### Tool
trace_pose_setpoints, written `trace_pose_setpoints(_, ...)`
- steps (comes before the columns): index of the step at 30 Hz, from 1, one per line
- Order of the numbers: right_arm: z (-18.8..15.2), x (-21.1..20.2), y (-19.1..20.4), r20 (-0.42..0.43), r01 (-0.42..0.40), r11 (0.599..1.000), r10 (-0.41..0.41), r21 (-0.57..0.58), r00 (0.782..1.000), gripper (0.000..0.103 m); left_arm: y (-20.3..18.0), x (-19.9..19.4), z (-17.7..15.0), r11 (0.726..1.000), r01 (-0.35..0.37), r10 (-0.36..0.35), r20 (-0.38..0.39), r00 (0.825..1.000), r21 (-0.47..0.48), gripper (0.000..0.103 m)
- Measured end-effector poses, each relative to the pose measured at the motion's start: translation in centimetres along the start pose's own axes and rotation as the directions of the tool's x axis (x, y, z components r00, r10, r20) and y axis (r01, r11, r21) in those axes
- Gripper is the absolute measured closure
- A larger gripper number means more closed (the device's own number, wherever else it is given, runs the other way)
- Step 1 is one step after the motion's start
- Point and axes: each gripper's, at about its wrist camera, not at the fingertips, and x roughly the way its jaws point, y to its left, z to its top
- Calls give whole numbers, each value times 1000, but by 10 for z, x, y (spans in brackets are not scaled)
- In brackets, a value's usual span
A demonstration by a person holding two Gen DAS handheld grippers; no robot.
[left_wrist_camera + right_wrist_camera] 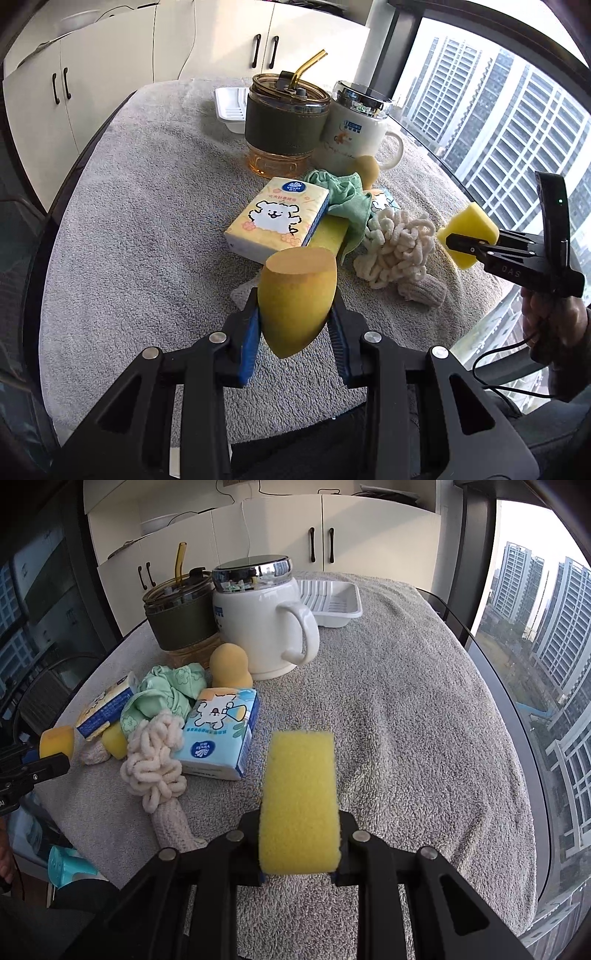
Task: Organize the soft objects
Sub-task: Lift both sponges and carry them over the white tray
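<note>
My left hand-held gripper (295, 328) was clamped on an egg-shaped yellow makeup sponge (295, 299), held above the grey towel (147, 221) covering the surface. My right hand-held gripper (299, 853) was clamped on a rectangular yellow sponge (299, 797), also off the towel. Between them lay the pile: a yellow tissue pack (279, 218), a green cloth (343, 195), a cream knotted rope toy (395, 251) and a blue tissue pack (221, 734). Behind stood a glass tumbler (286, 125), a white mug (258, 627) and a white tray (332, 602).
</note>
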Motion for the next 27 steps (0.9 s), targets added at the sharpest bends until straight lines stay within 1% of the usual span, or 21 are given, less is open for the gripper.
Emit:
trace_pose_setpoints(6, 13, -10, -19, -12, 28, 1000, -28, -4, 1000, 79, 26, -13, 20, 999, -35, 35, 24, 999, -25, 72)
trace_pose_setpoints(12, 48, -27, -33, 25, 67, 997, -66, -48, 998, 79, 51, -32, 58, 995, -97, 97, 81, 992, -4, 72)
trace_pose_setpoints(15, 72, -39, -43, 66, 90, 994, -86, -64, 994, 79, 61, -44, 83, 991, -133, 131, 118, 984, 12, 72)
trace_pose_setpoints(19, 113, -55, -51, 127, 121, 987, -107, -105, 986, 79, 68, -50, 119, 986, -157, 148, 153, 977, 50, 72)
trace_pose_setpoints(23, 154, -64, -59, 189, 147, 978, -119, -145, 975, 79, 67, -46, 155, 978, -178, 157, 183, 971, 107, 72)
trace_pose_setpoints(27, 196, -63, -67, 222, 148, 974, -108, -173, 969, 78, 70, -36, 196, 970, -188, 154, 211, 965, 152, 72)
